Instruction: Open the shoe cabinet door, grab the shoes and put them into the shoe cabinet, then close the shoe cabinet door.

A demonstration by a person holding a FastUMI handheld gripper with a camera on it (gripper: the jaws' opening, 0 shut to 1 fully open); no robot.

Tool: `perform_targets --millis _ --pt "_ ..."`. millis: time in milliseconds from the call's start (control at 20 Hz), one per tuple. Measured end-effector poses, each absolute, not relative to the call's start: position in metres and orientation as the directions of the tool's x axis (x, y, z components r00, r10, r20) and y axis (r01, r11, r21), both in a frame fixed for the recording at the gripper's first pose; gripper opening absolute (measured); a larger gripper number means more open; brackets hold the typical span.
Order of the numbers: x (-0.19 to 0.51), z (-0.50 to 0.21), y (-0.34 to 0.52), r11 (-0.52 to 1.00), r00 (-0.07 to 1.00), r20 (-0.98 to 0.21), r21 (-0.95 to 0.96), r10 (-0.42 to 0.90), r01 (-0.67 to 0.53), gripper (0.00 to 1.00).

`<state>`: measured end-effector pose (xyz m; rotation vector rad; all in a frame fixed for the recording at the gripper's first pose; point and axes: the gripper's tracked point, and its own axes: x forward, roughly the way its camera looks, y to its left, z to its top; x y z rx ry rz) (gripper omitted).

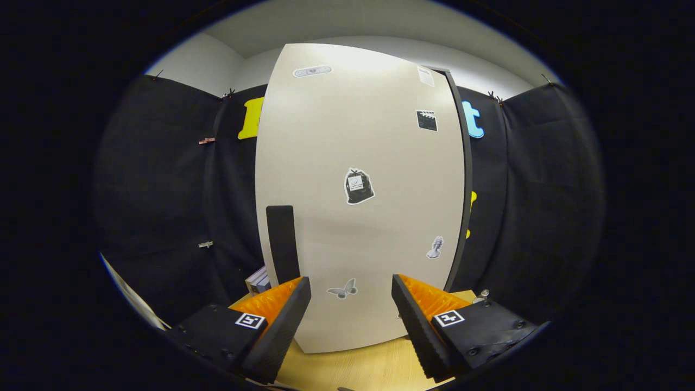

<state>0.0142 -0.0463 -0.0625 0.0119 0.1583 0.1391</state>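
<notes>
Your gripper [351, 320] shows two wedge-shaped fingers [282, 326] spread apart with nothing between them; each inner face carries a ribbed, sawtooth pad; behind each finger sits a blocky mount fixed with small dark screws [471, 351]; on top of each mount you've got a small square black-and-white marker [250, 320].

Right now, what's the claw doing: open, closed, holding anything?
Claw: open, holding nothing; its fingers point at the closed shoe cabinet door, just ahead, with the dark handle beyond the left finger.
</notes>
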Motion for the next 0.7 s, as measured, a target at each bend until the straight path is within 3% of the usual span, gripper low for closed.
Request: perform_targets --millis 700 --pt "0.003 -0.056 -0.048 0.989 0.981 -0.132 0.016 0.146 -0.145 0.96"
